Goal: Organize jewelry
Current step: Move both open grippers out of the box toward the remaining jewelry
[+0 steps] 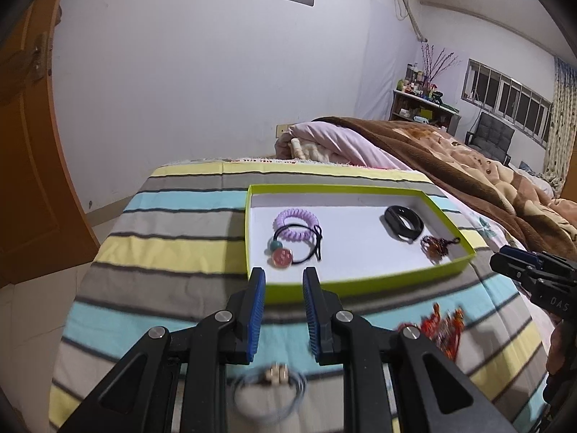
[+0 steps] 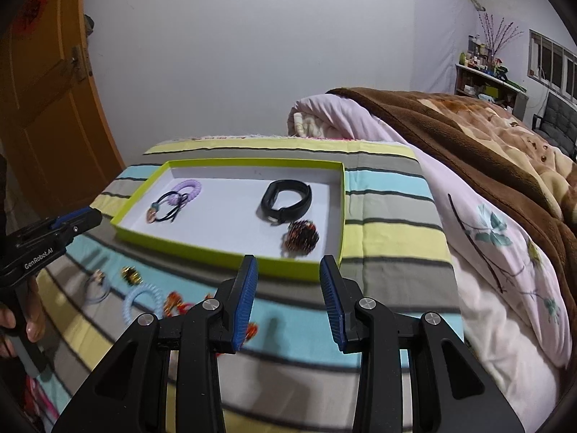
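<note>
— From the left wrist camera, what do you see?

— The left gripper hangs with its jaws apart, nothing between them, just short of the near wall of the green tray. Right under it, nearer than the fingertips, a pale blue hair ring with a small bead clasp lies flat on the striped blanket. It is blurred, so I can't tell more. Off to the right lies a red-orange beaded piece, near the right gripper, whose jaws I cannot read from here.

— And inside the tray?

— A lilac coil tie overlapped by a black elastic with a pink charm at the left end; a black band and a dark beaded cluster at the right end.

— Now the right wrist camera.

— The right gripper is open too, empty, aimed at the tray's near wall by the beaded cluster. The loose pieces all lie to its left on the blanket: a light blue coil, a gold-and-black clip, the pale ring, the red-orange piece. The left gripper hovers above that lot, its tips looking nearly together from this side.

— Whose move, then?

— I'd judge the left's: the ring sits straight below it, so it must draw back and drop.
</note>
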Demonstrator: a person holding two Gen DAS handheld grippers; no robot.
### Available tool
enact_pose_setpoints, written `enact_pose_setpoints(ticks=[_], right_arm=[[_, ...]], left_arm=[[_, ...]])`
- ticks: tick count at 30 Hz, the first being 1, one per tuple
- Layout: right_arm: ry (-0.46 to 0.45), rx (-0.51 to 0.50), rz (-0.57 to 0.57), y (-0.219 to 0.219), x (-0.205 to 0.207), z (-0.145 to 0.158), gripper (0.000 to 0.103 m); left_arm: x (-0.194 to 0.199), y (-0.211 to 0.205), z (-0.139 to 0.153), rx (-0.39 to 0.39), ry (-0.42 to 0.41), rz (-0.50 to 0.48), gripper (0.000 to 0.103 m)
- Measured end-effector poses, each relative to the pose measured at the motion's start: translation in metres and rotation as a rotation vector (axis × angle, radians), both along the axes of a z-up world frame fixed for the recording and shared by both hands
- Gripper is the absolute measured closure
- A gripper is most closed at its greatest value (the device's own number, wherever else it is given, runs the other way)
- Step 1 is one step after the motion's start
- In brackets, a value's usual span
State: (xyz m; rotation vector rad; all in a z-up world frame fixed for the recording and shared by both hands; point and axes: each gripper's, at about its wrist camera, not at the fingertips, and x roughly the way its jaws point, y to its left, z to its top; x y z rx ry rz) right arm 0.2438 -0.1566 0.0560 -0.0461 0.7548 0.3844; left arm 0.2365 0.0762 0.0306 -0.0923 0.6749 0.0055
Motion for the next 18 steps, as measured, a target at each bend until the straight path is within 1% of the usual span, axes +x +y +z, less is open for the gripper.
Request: enact_pose_setpoints(ticks=[8,18], right_arm=[[0.007,0.015,0.024,0.000,-0.033,-0.001,0.066],[0.033,0.031,0.050,0.007,-0.051,-0.012,0.066]], left_arm=[[-0.044,0.000,0.000,-0.005,-0.005,-0.005,0.082],[-0.070,0.015,-0.009,-0.012,0.012,0.019,0.082]])
